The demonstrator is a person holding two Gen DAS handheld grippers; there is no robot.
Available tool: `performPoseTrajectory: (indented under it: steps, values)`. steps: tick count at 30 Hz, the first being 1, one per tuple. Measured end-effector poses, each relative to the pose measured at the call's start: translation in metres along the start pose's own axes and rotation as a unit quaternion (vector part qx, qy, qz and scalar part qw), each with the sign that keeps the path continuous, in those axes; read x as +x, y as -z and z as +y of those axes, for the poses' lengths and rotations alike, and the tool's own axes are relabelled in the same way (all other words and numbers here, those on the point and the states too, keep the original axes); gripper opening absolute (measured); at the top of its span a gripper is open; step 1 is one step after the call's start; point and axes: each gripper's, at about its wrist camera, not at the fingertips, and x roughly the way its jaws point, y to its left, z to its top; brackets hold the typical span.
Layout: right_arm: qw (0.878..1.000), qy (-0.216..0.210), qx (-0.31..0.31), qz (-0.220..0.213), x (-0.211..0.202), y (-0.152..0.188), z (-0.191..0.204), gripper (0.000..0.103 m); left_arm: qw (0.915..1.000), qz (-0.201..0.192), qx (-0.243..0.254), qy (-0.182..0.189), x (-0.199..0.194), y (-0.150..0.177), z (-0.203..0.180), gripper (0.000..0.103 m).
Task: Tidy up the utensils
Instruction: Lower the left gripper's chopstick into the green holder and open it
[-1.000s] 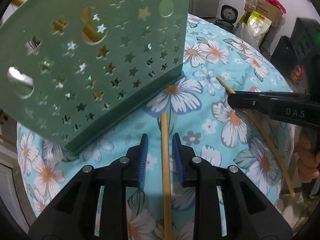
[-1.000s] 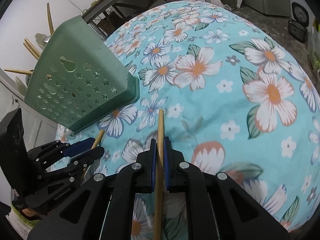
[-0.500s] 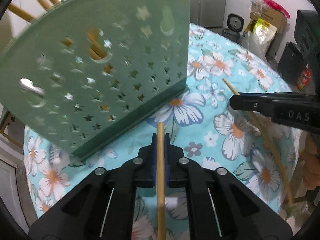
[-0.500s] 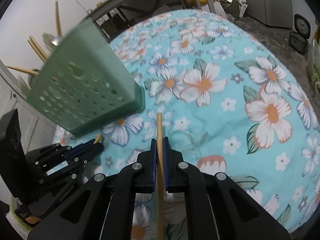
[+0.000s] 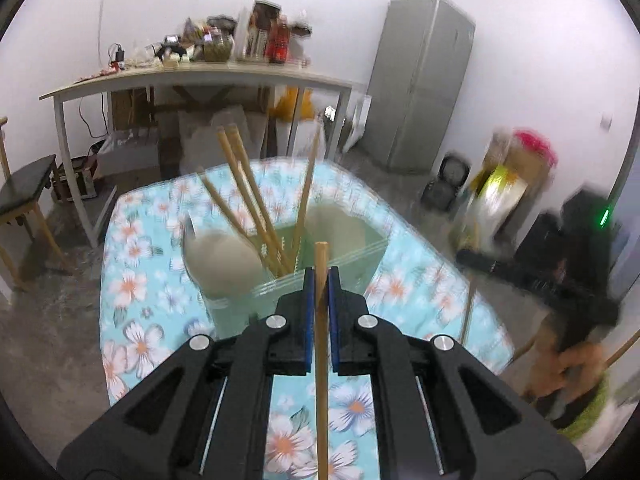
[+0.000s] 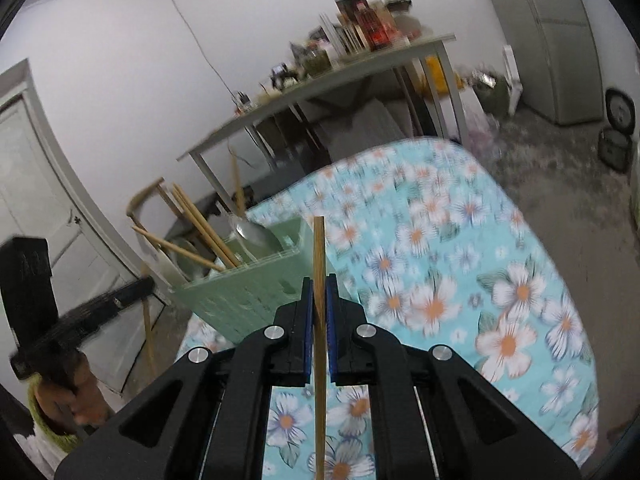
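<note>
holding one chopstick [image 5: 321,344] each, left tool [image 5: 320,304] and right tool [image 6: 319,304] are clamped tight mid-shaft, tips free, likely for dropping into the green basket [image 6: 256,280] on the flowered counter [image 6: 460,264].

Perhaps a home: fridge [image 5: 420,80], floral tablecloth [image 6: 460,280]

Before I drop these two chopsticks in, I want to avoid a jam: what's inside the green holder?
The green holder already contains several wooden chopsticks, leaning, and a metal spoon. A pale rounded utensil is blurred. The walls hide the lower ends.
</note>
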Motion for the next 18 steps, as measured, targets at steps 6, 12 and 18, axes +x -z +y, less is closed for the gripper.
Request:
performPoseTrajectory:
  steps: [6, 12, 18]
  values:
    - [1.0, -0.003, -0.007, -0.006, -0.002, -0.005, 0.005, 0.006, 0.9941, -0.097, -0.041, 0.025, -0.046, -0.047, 0.005, 0.006]
    - [1.0, -0.001, 0.001, -0.002, -0.005, -0.001, 0.003, 0.006, 0.9865, -0.155, -0.049, 0.023, -0.063, -0.078, 0.004, 0.005]
    - [1.0, 0.001, 0.002, 0.0, -0.002, 0.0, 0.0, 0.006, 0.9825, -0.178, -0.052, 0.017, -0.066, -0.095, 0.004, 0.005]
